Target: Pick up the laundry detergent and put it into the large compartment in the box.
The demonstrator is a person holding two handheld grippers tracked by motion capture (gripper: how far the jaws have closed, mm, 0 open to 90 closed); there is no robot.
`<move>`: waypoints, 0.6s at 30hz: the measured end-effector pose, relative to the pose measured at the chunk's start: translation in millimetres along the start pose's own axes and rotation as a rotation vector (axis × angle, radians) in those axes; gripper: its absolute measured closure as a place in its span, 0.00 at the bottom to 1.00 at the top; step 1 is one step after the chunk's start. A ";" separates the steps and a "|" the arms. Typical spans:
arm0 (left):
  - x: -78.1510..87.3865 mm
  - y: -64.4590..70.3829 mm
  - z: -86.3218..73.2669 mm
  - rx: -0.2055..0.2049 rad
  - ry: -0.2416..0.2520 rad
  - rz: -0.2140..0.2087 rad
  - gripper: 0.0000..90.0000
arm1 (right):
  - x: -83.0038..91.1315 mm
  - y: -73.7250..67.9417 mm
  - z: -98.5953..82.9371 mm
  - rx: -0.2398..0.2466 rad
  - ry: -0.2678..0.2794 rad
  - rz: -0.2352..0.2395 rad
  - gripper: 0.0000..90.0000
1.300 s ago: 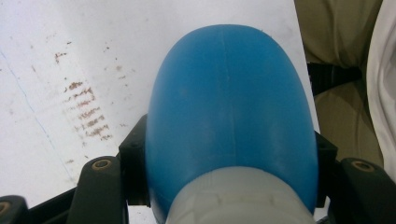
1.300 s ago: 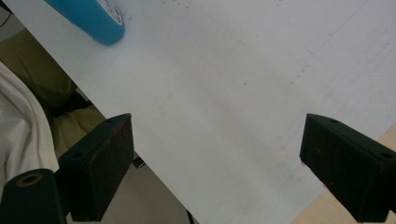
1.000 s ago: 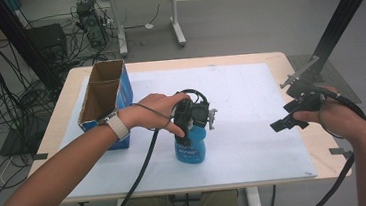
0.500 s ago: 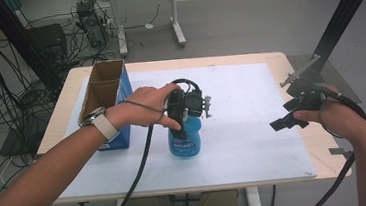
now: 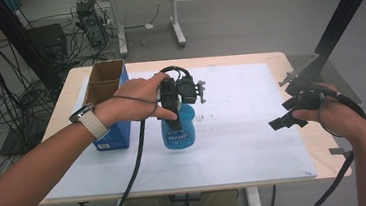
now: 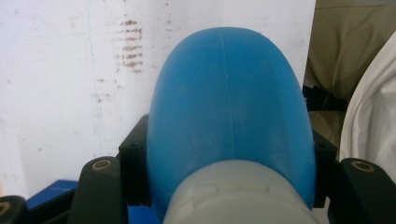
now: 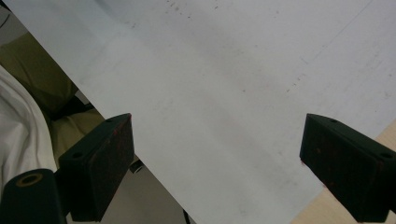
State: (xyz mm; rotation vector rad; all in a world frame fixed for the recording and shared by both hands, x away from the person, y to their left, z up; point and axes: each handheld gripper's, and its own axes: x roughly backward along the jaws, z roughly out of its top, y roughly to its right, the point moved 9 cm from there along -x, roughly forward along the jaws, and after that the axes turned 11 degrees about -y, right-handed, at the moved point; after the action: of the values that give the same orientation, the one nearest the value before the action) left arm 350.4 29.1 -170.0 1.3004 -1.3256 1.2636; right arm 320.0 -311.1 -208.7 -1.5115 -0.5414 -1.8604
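The left hand-held gripper (image 5: 174, 115) is positioned over the middle of the tabletop (image 5: 233, 128), pointing downward. Its 2 jaws are clamped on the blue bottle (image 5: 178, 131), 1 jaw on each side of the body just below the pale neck. In the left gripper view, the bottle (image 6: 231, 116) sits between the black jaws, with its blue body extending away from the camera and its whitish neck nearest the lens. In the high view, the bottle is upright, with a printed label on its lower front. Whether its base touches the white sheet (image 5: 254, 142) or hangs just above it cannot be determined.

A blue cardboard box (image 5: 107, 107) stands near the left of the bottle, open at the top, at the left edge of the sheet. The left forearm crosses in front of the box and carries a wristwatch (image 5: 88, 122).

The right hand-held gripper (image 5: 292, 111) is held at the right edge of the tabletop, well apart from the bottle. In the right gripper view, its 2 jaws stand wide apart with nothing between them, above the edge of the white sheet (image 7: 224, 93).
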 end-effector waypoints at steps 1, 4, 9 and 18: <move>2.4 -0.5 -1.0 0.007 -0.002 0.000 0.42 | 0.1 -0.1 0.1 -0.001 0.001 -0.001 0.11; 9.2 -2.4 -4.9 0.038 0.000 -0.006 0.42 | -0.2 -0.4 0.9 0.003 0.003 -0.001 0.11; 21.1 -4.9 -9.9 0.075 -0.012 -0.005 0.42 | -0.1 -1.0 2.3 0.008 0.004 -0.002 0.11; 37.7 -12.1 -16.5 0.149 -0.013 -0.011 0.42 | 2.7 -1.6 4.7 0.012 0.015 -0.003 0.11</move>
State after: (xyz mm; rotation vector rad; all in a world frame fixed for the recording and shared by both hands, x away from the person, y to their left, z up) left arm 358.3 41.8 -129.8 1.4186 -1.2507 1.3702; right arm 321.7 -307.4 -204.9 -1.4881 -0.5474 -1.8665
